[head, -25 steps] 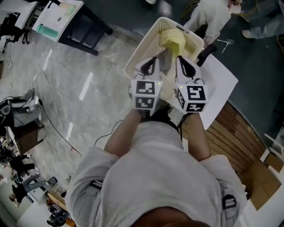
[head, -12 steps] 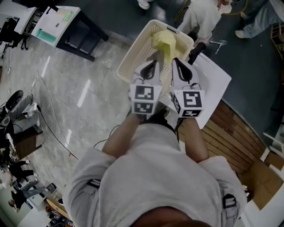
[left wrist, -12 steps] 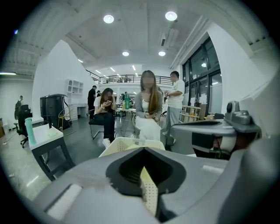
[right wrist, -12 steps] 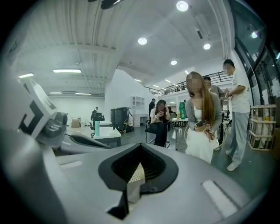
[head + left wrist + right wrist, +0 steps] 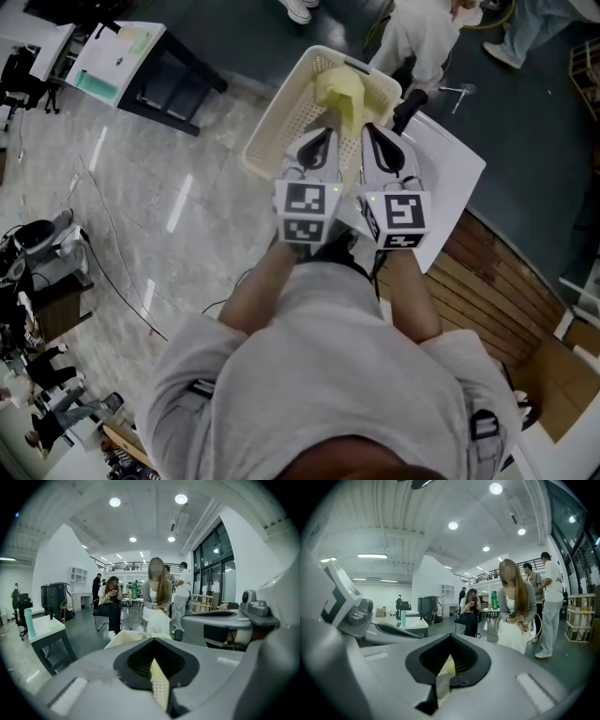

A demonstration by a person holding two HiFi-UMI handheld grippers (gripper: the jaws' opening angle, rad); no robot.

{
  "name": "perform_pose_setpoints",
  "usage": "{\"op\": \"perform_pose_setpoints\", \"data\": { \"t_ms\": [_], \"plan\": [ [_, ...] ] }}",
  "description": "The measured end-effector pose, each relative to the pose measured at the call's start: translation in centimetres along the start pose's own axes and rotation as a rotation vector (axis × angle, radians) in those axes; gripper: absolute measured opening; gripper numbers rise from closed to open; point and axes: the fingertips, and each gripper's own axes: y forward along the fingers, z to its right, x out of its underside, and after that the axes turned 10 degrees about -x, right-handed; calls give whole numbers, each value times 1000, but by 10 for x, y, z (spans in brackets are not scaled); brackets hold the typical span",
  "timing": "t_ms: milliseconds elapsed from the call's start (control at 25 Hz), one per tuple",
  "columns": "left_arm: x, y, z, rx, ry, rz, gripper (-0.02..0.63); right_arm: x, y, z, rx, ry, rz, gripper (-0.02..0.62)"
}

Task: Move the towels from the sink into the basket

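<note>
1. Looking at the jaws: the left gripper [image 5: 325,131] and the right gripper [image 5: 368,128] are both shut tight, with nothing in them.
2. The yellow towel [image 5: 339,89] lies in the basket [image 5: 279,105], at its far end, just past the jaws.
3. The sink [image 5: 452,174] beside the basket shows no towel that I can see, so the job looks almost done.

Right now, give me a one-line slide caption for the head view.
Both shut, left tongs and right tongs hover over a cream basket holding a yellow towel, beside the white sink.
</note>
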Motion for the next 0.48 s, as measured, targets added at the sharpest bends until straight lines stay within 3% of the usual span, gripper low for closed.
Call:
{"op": "perform_pose_setpoints", "data": {
  "t_ms": [480],
  "plan": [
    [-2, 5, -1, 0, 12, -3, 20, -6, 4, 2, 0, 2, 15, 5]
  ]
}}
